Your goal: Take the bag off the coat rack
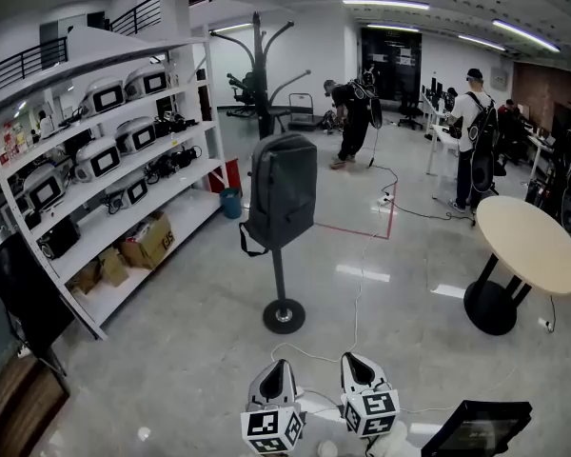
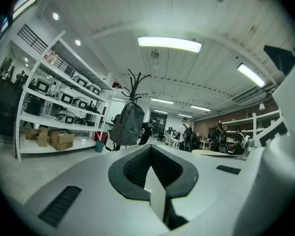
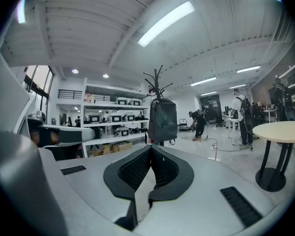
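Holding the jaws of the left gripper (image 1: 277, 367) and the right gripper (image 1: 356, 360) pressed together in the head view, gripping nothing, both pointing toward the coat rack (image 1: 278, 274). Seeing the bag (image 1: 282, 193) hanging on that rack well ahead of both pairs of jaws, apart from them, with bare floor (image 1: 219, 350) lying between. Having white shelving (image 1: 124, 160) far to the left of the jaws and a round table (image 1: 528, 241) off to their right.

Looking along the left gripper (image 2: 150, 149): showing dark pads (image 2: 136, 167) meeting at the tips, clamping nothing. Finding the bag (image 2: 127, 126) hanging beyond the tips and slightly left of them, under the coat rack (image 2: 136, 80), with the shelving (image 2: 59, 117) further left.

Looking along the right gripper (image 3: 150, 147): showing pads (image 3: 135, 168) touching at the tips, empty between. Finding the bag (image 3: 162, 119) hanging upright almost straight ahead of the tips, well apart from them, on the coat rack (image 3: 158, 82), with the round table (image 3: 280, 129) standing to the right of the jaws
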Motion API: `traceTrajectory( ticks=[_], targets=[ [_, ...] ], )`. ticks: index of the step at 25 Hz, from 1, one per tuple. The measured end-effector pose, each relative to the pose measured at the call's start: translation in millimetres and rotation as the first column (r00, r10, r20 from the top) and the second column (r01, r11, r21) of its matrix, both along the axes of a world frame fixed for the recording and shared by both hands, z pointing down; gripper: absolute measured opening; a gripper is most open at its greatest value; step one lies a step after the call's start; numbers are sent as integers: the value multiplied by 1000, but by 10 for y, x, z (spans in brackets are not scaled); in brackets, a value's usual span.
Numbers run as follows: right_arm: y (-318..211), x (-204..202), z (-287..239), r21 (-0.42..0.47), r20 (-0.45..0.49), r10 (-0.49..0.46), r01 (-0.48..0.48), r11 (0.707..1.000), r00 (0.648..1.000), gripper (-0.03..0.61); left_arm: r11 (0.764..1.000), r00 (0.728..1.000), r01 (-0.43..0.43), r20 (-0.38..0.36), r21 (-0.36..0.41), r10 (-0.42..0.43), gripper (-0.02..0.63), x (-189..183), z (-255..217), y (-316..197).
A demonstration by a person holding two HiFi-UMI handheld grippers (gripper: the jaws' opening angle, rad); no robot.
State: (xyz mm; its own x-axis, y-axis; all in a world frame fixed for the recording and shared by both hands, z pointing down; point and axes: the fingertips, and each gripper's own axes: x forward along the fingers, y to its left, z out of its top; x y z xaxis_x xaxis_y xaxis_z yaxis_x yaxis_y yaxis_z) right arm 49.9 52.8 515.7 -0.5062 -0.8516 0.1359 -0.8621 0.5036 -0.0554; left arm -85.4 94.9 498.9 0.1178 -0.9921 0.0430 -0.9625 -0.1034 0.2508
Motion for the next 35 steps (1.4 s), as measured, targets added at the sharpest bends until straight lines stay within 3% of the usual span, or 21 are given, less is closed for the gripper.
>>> traceTrajectory(
  ticks=[13,28,35],
  targets=[
    [-822,258,105,-15,-6,-24,23,1000,1000,11,1000,1000,21,9,-1,-21,0,268,40,-813],
    [-1331,389,456,-93,-2,-10,10,996,1000,11,998,1000,2,26,-63,-1,0,391,303,-1418],
    [-1815,398,437,-89,1,19,-19,996,1000,11,1000,999,-8,37,-17,8,0,343,131,-1912]
  ],
)
